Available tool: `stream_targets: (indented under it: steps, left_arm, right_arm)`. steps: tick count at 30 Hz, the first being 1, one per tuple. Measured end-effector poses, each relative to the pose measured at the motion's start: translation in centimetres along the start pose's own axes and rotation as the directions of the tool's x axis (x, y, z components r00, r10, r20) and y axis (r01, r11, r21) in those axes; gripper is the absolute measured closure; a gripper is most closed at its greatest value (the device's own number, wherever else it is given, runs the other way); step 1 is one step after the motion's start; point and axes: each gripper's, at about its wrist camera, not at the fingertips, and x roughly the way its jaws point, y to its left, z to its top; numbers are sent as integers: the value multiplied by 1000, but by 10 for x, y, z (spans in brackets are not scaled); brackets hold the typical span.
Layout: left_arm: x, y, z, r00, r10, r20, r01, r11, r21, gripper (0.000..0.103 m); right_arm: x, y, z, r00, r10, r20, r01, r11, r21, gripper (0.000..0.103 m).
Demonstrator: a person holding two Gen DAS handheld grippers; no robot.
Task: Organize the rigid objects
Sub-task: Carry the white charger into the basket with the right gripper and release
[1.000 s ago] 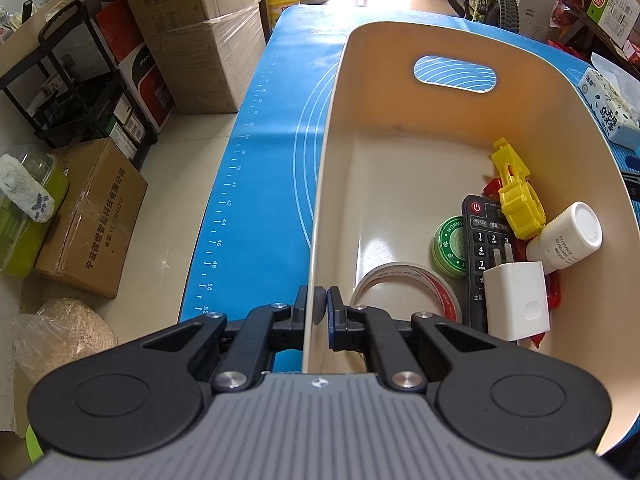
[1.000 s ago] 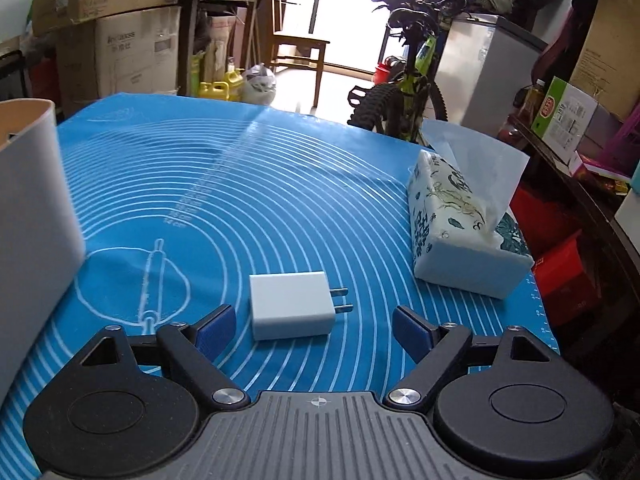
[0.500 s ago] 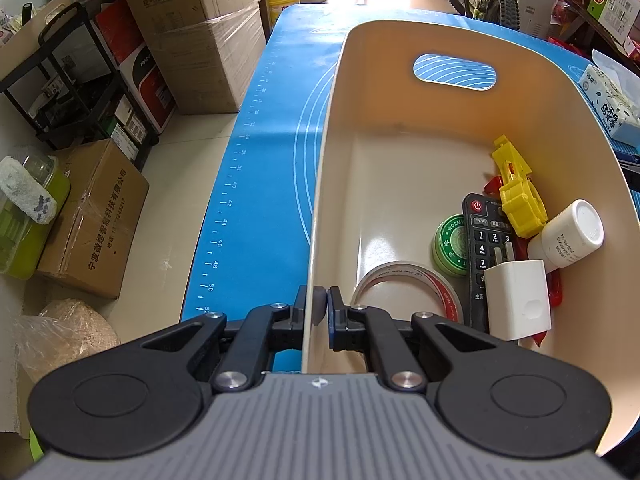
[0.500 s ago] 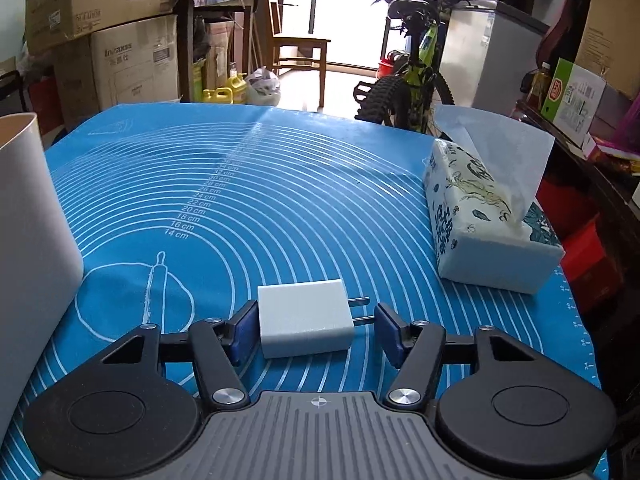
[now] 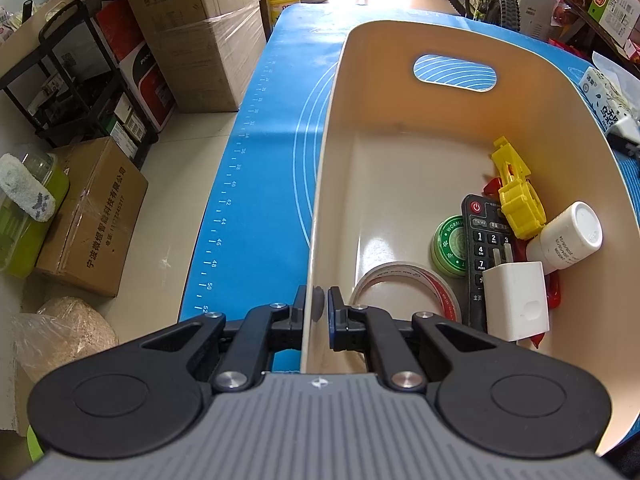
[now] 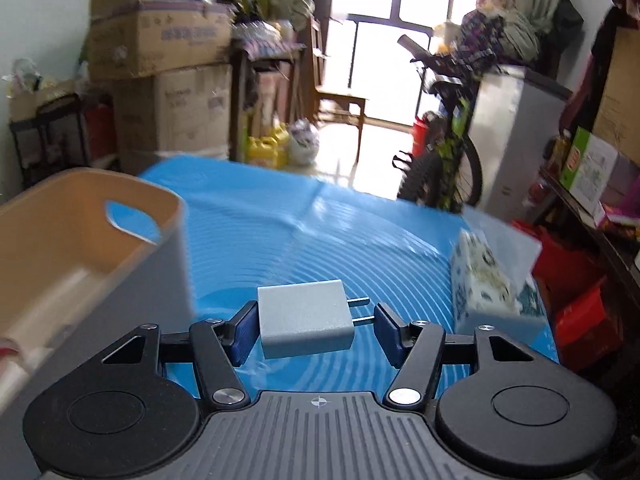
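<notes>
- Cluttered room and blue mat are now seen blurred and from higher in the right wrist view than half a second ago.
- A white charger is clamped in the right gripper, lifted off the mat, prongs against the right finger.
- The bin wall stays pinched by the left gripper; its contents are unchanged.
- A tissue box is seen at the right.
</notes>
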Motion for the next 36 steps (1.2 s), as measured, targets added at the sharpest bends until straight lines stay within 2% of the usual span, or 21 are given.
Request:
stream_targets:
  steps: [5,12,18,23,32,36]
  left_arm:
    - [0,-1,1,1000,1,1,-1,1000,-5,93]
    - [0,-1,0,1000,-1,0,1,1000,-9,93]
    - [0,-1,-1,1000,-3,1,3,1000,-9,93]
    - [-1,-1,0,1000,-4,3,4,1000,-10,93]
    - [-1,-2,-1,1000,7,4,-7,1000,-8,93]
    - [-2,-1,-1,1000,12,6,-12,1000,-17,93]
  right_arm:
    - [-38,33,29,993,94,70,-93,996,-9,38]
    - [-57,86,51,982,174,73,-169,983,-72,38]
    - [-52,136,45,980,199,9,-195,968,-156,38]
    - [-42,169,35,970,224,-92,-238,950,-200,38]
    - [-19,189,12,951,160,-266,-222,950,-222,38]
    - [-21,187,8,947,159,-279,-222,951,-215,38]
